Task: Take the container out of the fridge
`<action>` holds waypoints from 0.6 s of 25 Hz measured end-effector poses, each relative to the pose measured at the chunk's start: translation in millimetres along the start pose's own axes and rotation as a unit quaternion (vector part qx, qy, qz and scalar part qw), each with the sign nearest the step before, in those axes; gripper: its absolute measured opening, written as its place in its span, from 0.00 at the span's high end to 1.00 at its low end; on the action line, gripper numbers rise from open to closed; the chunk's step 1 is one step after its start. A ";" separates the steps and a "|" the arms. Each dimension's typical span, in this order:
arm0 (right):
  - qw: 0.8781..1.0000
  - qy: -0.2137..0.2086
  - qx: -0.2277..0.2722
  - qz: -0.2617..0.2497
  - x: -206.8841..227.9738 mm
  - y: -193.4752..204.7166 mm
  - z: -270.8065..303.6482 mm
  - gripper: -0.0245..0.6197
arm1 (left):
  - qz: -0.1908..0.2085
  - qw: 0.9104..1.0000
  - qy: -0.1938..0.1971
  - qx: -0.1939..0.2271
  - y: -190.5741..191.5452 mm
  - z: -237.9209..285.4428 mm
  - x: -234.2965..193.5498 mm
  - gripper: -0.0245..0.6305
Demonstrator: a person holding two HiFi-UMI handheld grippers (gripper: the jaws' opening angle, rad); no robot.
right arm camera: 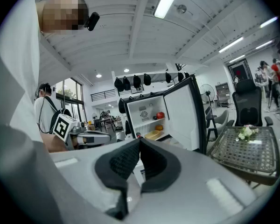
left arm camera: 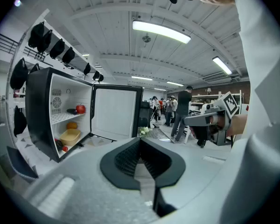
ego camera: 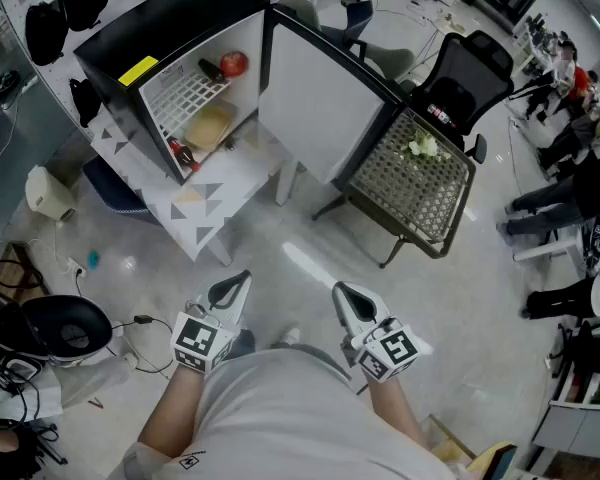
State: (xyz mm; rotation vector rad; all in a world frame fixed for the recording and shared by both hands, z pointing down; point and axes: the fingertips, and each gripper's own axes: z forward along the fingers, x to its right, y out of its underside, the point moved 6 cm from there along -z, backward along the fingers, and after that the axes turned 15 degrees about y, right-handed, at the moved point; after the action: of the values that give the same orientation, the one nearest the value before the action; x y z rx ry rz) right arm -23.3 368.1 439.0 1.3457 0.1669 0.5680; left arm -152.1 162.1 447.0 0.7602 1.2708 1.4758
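Both shut on nothing: left gripper (ego camera: 242,280) and right gripper (ego camera: 340,290), well apart from the open fridge (ego camera: 130,38). Container (ego camera: 210,126) low inside, beneath the wire shelf (ego camera: 185,93). Looks like a light, stiff, open plastic tub, likely smooth. Best pinched at the near rim wall and kept level.

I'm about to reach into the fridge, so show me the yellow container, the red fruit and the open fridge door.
yellow container (ego camera: 210,125), head view, middle of its top
red fruit (ego camera: 234,63), head view, its middle
fridge door (ego camera: 315,98), head view, its white inner face
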 end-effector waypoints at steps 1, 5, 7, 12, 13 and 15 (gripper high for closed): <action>1.000 0.000 0.001 -0.001 4.2 -0.1 -4.8 0.96 | -0.003 1.000 -0.001 0.001 0.6 3.1 5.5 0.95; 1.000 0.002 -0.004 0.002 22.6 2.9 -23.7 0.96 | -0.012 1.000 -0.010 0.007 2.2 14.7 27.1 0.95; 1.000 0.003 -0.007 0.009 31.8 7.8 -32.8 0.96 | -0.013 1.000 -0.015 0.007 3.0 20.5 36.6 0.95; 1.000 0.004 -0.005 0.012 55.2 19.2 -52.1 0.96 | -0.012 1.000 -0.023 0.001 9.7 38.7 60.0 0.95; 1.000 0.005 -0.007 0.014 59.8 21.3 -53.0 0.96 | -0.013 1.000 -0.024 -0.001 10.5 42.5 62.9 0.95; 1.000 0.008 -0.009 0.026 67.1 25.2 -54.1 0.96 | -0.012 1.000 -0.023 -0.010 11.2 48.8 67.8 0.95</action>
State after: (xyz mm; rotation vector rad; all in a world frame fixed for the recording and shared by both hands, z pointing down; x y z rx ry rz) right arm 3.3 450.1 464.1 1.3312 0.1401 0.6225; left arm -131.0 242.6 460.1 0.7578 1.2248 1.4428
